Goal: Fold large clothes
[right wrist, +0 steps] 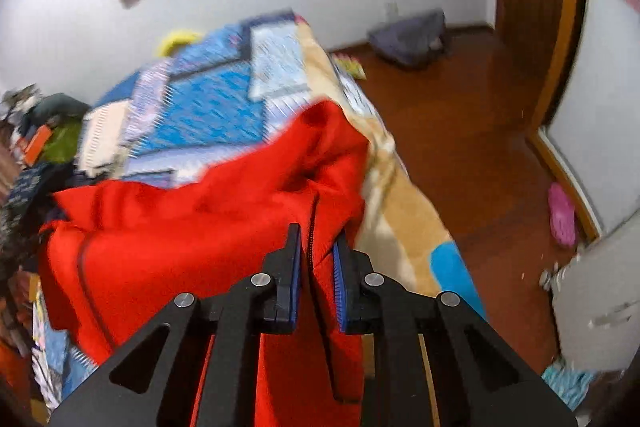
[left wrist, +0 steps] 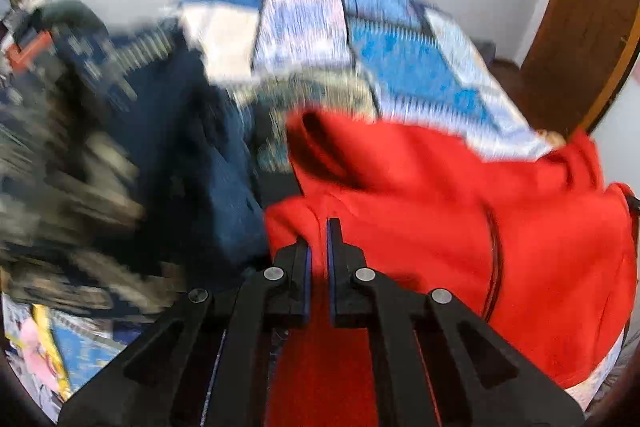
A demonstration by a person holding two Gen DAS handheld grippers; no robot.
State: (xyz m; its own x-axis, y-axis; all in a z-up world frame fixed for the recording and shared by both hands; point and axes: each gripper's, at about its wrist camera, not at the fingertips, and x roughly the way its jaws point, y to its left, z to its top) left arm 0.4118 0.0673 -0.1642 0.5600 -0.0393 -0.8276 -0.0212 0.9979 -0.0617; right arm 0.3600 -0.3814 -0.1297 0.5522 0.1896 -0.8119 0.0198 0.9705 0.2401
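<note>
A red zip-up garment (left wrist: pixel 440 195) hangs bunched over the bed, with a dark zipper line running down it. My left gripper (left wrist: pixel 318 239) is shut on its left edge, fabric pinched between the blue-padded fingers. In the right wrist view the same red garment (right wrist: pixel 192 227) stretches to the left. My right gripper (right wrist: pixel 318 247) is shut on its edge beside the black zipper. Both views are motion-blurred.
The bed has a blue and white patchwork quilt (left wrist: pixel 400 67) (right wrist: pixel 208 115). A pile of dark blue clothes (left wrist: pixel 192 155) lies left of the red garment. Wooden floor (right wrist: pixel 460 131), a grey bundle (right wrist: pixel 412 35), a pink slipper (right wrist: pixel 562 215) and a wooden door (right wrist: pixel 532 7) lie right of the bed.
</note>
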